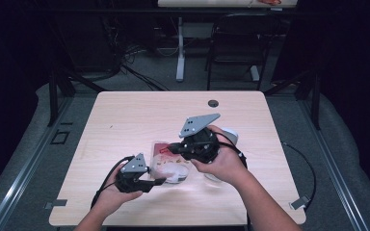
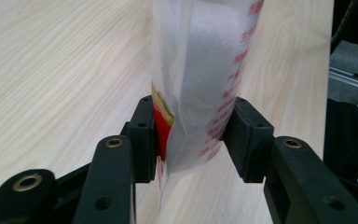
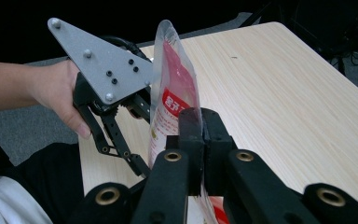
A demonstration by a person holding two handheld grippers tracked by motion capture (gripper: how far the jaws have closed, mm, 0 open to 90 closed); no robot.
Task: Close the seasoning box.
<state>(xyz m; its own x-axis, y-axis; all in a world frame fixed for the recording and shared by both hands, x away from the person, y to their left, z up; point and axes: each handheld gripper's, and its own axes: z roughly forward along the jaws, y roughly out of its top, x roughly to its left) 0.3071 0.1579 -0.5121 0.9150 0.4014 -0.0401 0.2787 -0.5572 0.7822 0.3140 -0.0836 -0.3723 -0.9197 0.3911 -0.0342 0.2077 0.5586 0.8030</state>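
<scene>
The bag's (image 2: 200,93) top runs off the left gripper view's edge.

Your table is lit, the room around it dark.

You get light from overhead on the pale table (image 1: 125,115); the high view is soft and grainy with black edges, and both gripper views blur the near jaws.

Wooden table (image 1: 125,120), black chair (image 1: 236,38) beyond

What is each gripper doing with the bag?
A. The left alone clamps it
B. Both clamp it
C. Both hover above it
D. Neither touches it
B: the left gripper jaws press both sides of the bag, and the right gripper jaws are shut on its edge.
</scene>
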